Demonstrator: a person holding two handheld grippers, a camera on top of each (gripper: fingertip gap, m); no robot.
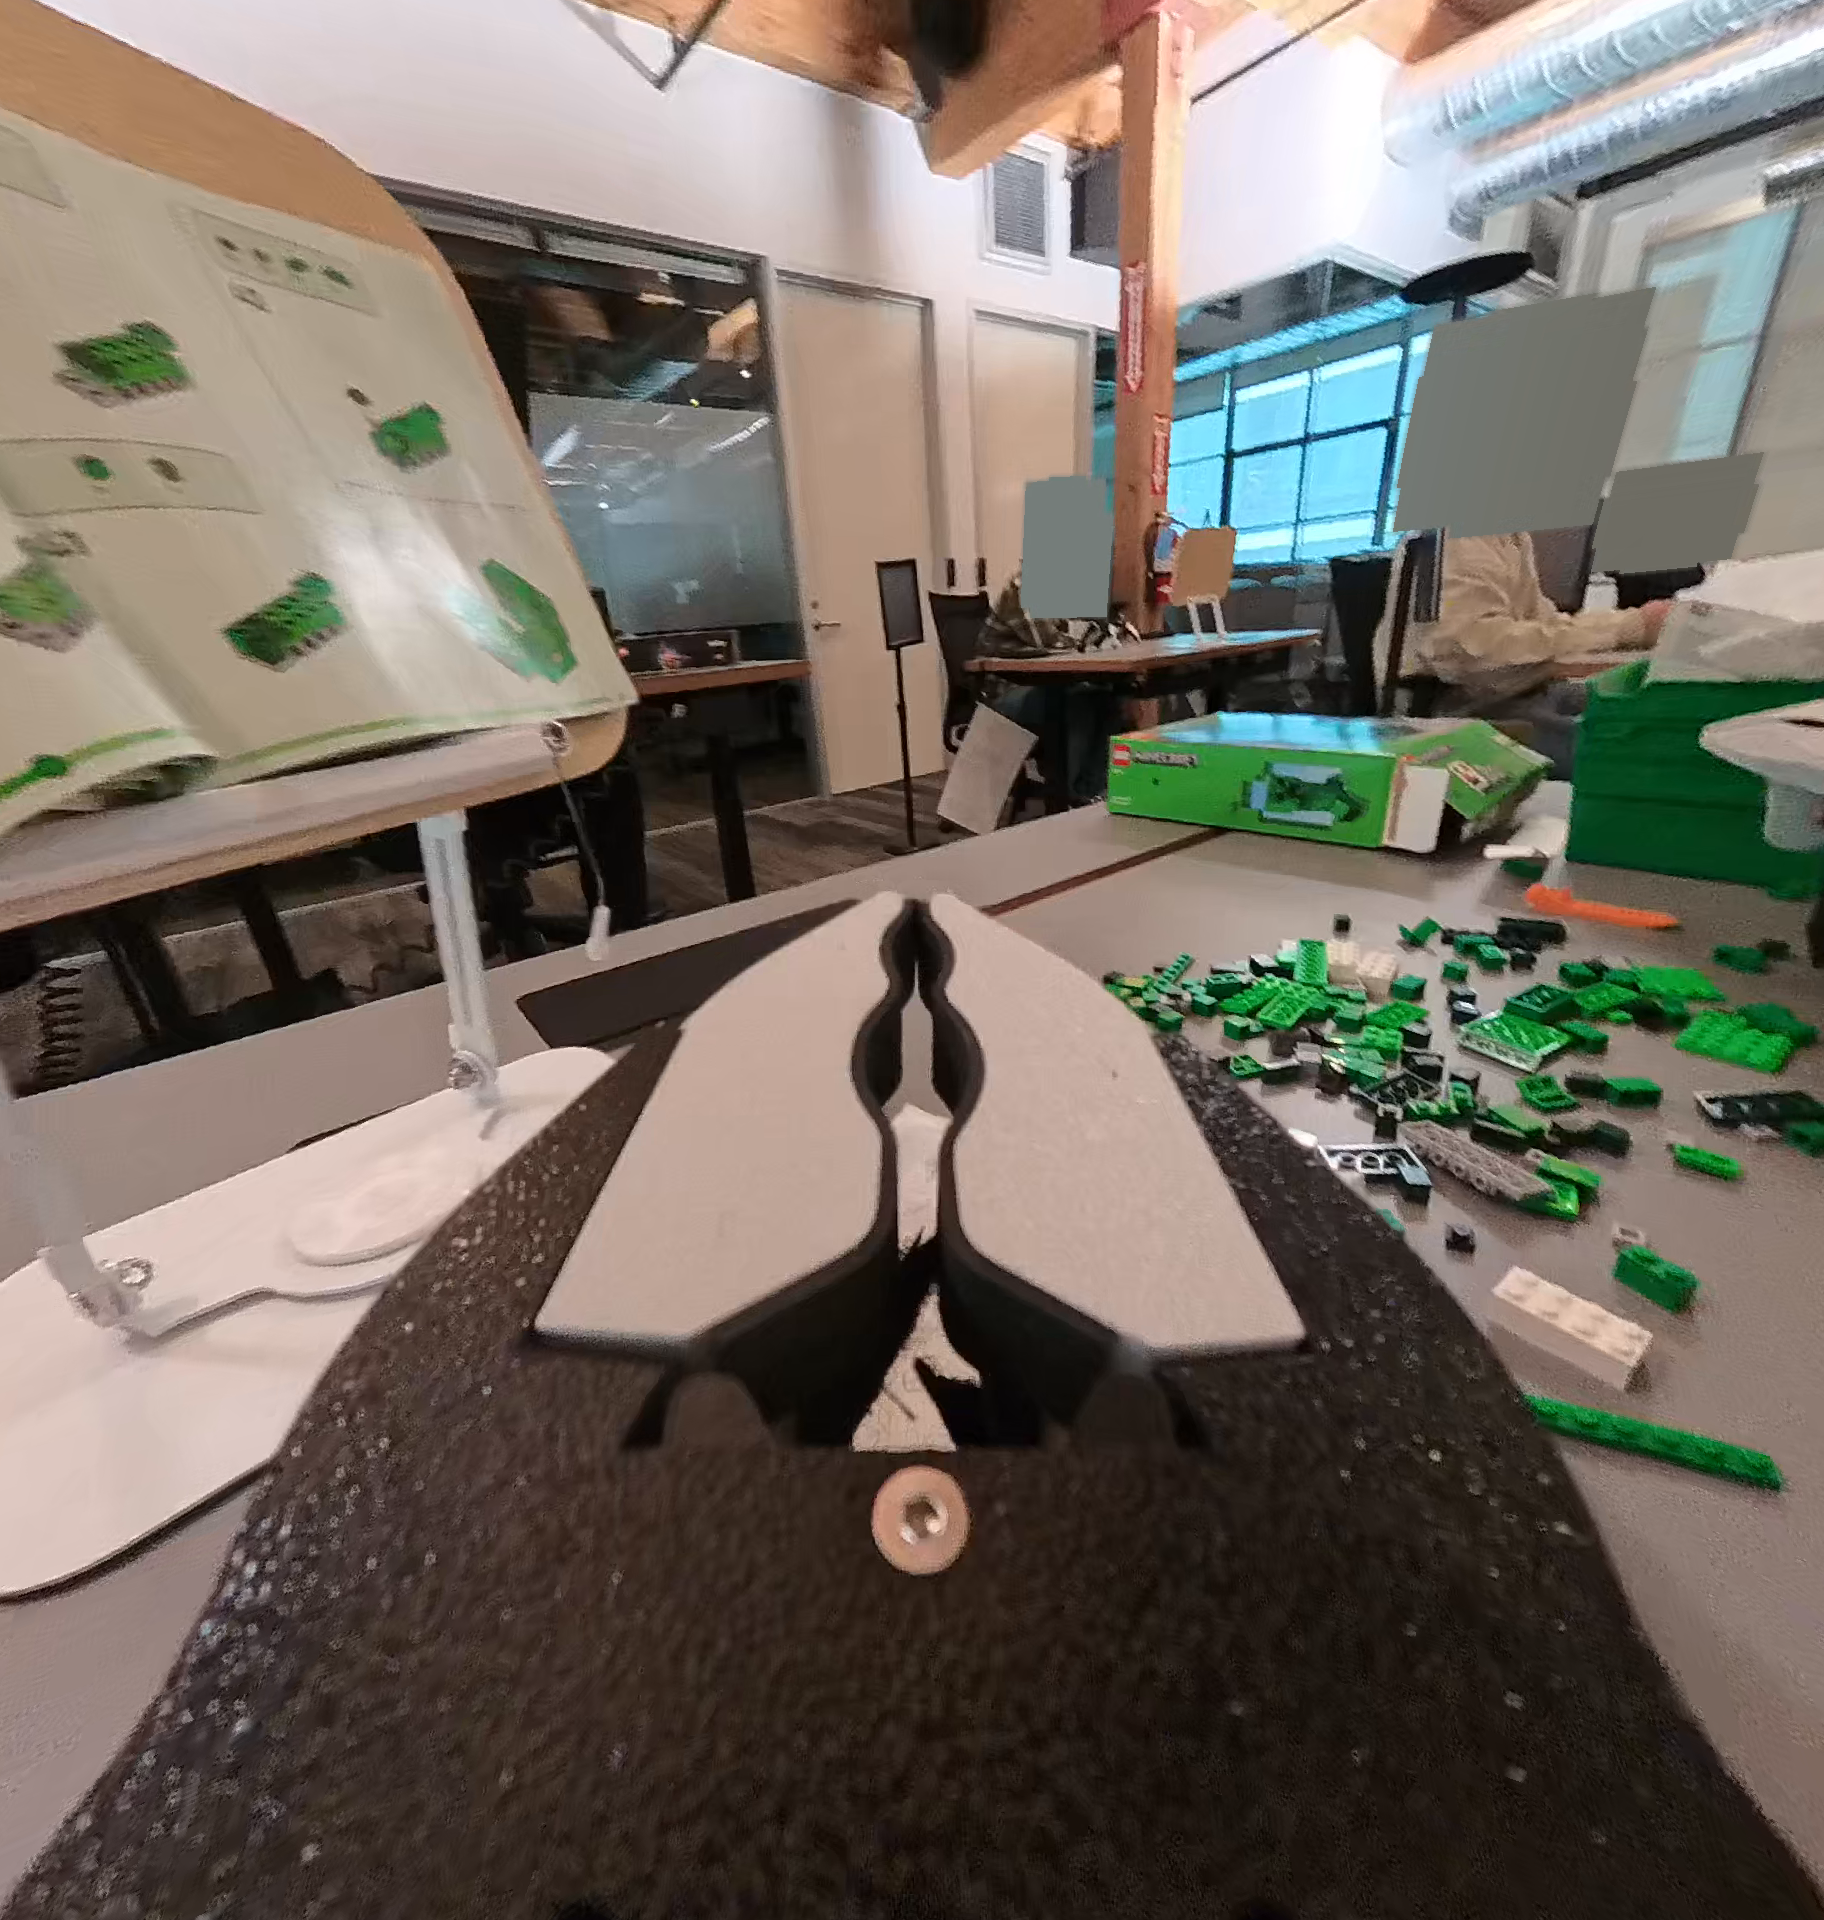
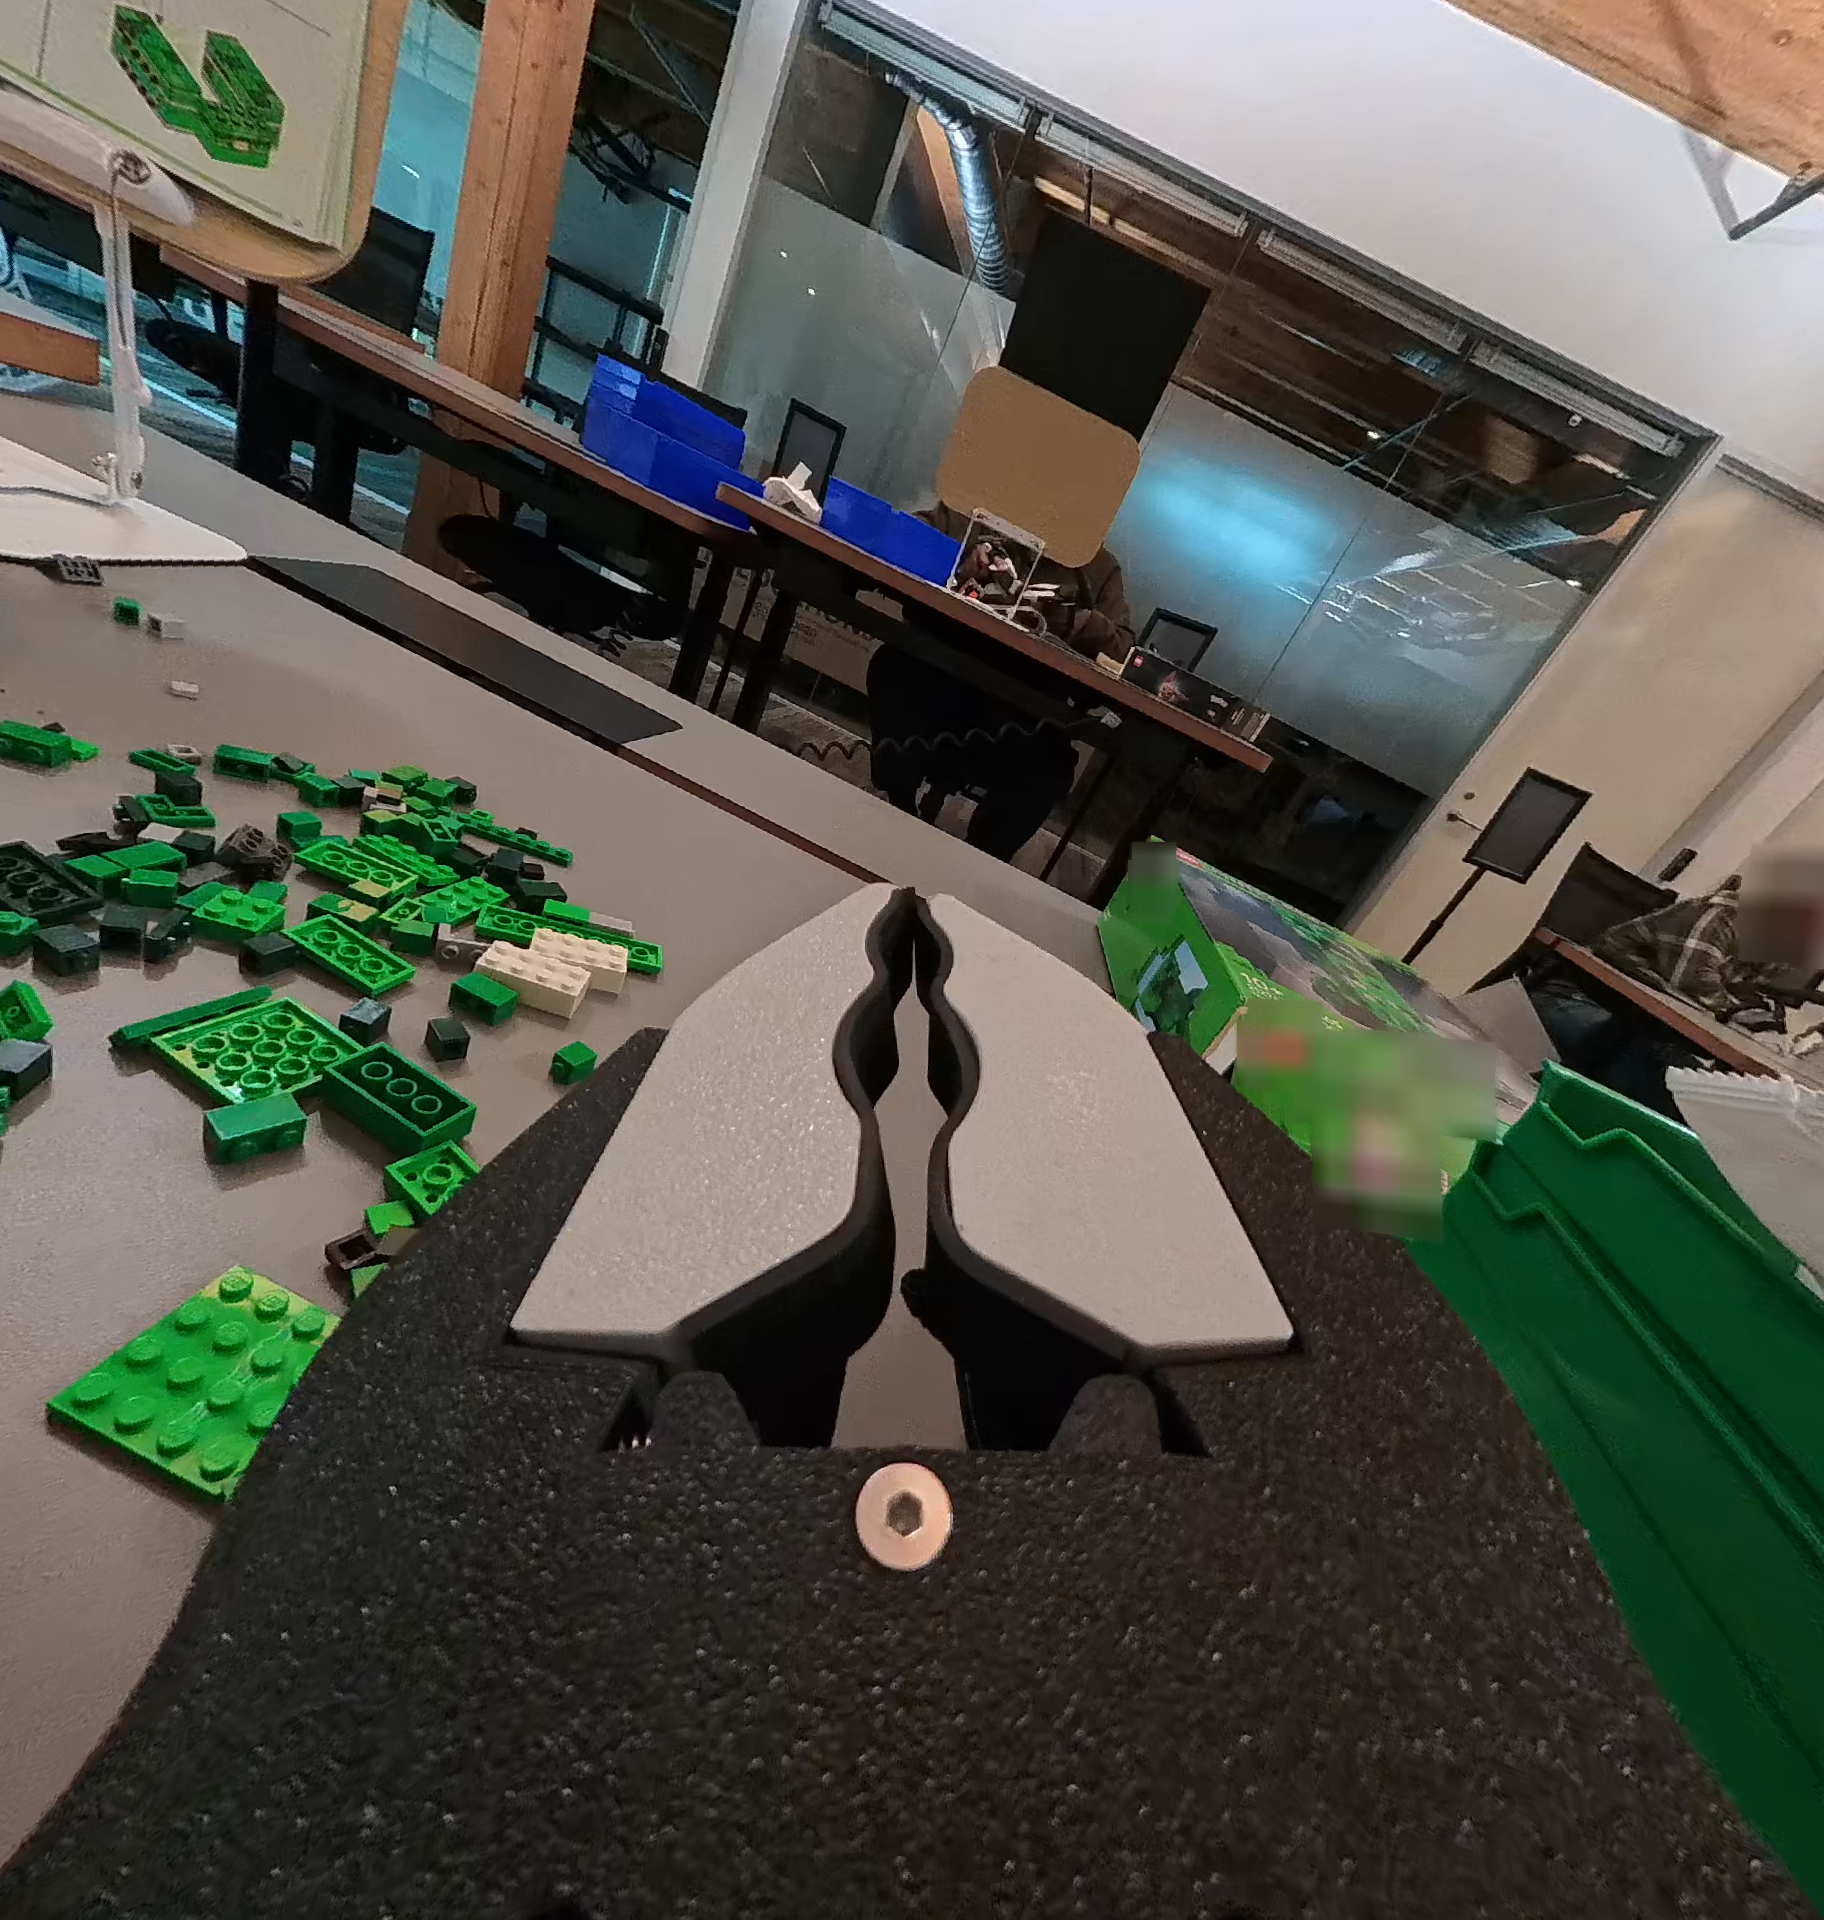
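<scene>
My left gripper (image 1: 919, 914) is shut and empty, held low over the grey table (image 1: 1303, 894) beside the white base of a book stand (image 1: 108, 1382). A scatter of green, black and white toy bricks (image 1: 1459, 1029) lies to its right, with a white brick (image 1: 1570, 1327) and a long green plate (image 1: 1656, 1440) nearest. My right gripper (image 2: 914, 902) is shut and empty, tilted, above the table (image 2: 108, 1226). The brick pile (image 2: 264, 935) lies to its left, with a square green plate (image 2: 196, 1382) close by its body.
An open instruction booklet (image 1: 243, 499) rests on the stand at the left. A green toy box (image 1: 1313, 774) lies at the table's far side. A green bin (image 2: 1666, 1403) stands right of my right gripper. People sit at desks behind. My right tips are roughly 15 centimetres from the square green plate (image 2: 196, 1382). My left wrist view (image 1: 1754, 1042) looks at it from another angle.
</scene>
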